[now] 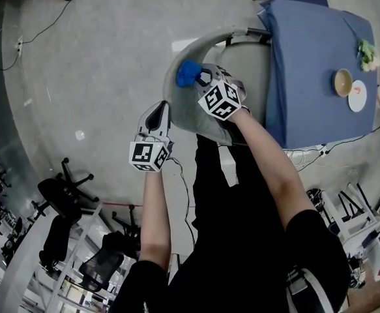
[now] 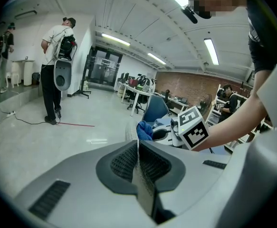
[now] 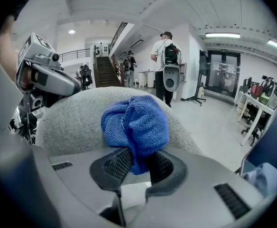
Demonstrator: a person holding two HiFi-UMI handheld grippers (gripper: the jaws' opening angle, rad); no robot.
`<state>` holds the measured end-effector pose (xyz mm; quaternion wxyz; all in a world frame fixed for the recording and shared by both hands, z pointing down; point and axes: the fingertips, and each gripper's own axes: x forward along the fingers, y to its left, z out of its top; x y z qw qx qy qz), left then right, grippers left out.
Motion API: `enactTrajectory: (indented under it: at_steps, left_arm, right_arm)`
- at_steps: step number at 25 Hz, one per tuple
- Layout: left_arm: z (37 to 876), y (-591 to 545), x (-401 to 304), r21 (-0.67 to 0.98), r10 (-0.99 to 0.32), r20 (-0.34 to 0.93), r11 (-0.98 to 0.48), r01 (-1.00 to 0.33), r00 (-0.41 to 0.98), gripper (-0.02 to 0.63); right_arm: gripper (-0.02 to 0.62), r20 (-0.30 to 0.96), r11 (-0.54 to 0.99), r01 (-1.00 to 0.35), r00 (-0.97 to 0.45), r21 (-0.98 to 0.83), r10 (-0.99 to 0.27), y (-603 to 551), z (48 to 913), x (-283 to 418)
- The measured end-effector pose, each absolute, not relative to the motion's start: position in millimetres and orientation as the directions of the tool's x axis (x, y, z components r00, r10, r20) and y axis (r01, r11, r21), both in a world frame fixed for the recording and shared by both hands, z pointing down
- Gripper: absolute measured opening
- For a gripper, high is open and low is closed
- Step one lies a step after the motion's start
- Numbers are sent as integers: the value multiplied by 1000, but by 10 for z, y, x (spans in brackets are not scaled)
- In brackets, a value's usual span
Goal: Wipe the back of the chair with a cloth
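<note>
Table (image 1: 307,77) beside chair (image 1: 184,106); claw (image 3: 138,163) pinches cloth (image 3: 136,122).

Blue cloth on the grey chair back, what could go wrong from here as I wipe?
The right hand-held gripper pinches only a fold of the bunched blue microfibre cloth; drag on the rough grey fabric chair back might pull it free. The left hand-held gripper is shut on nothing beside the chair, not steadying it; a push may shift it.
</note>
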<state>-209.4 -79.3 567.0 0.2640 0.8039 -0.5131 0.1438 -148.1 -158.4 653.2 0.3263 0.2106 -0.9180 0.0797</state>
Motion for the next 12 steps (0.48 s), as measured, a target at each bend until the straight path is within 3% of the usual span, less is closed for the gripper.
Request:
enactTrajectory:
  at_steps: [12]
  left_arm:
    - [5685,-791,-2104,279,-764,481,-332,-901,430,31]
  right_arm:
    - [97,692,890,-456,-636,19,-341,-1819,6937,-1262]
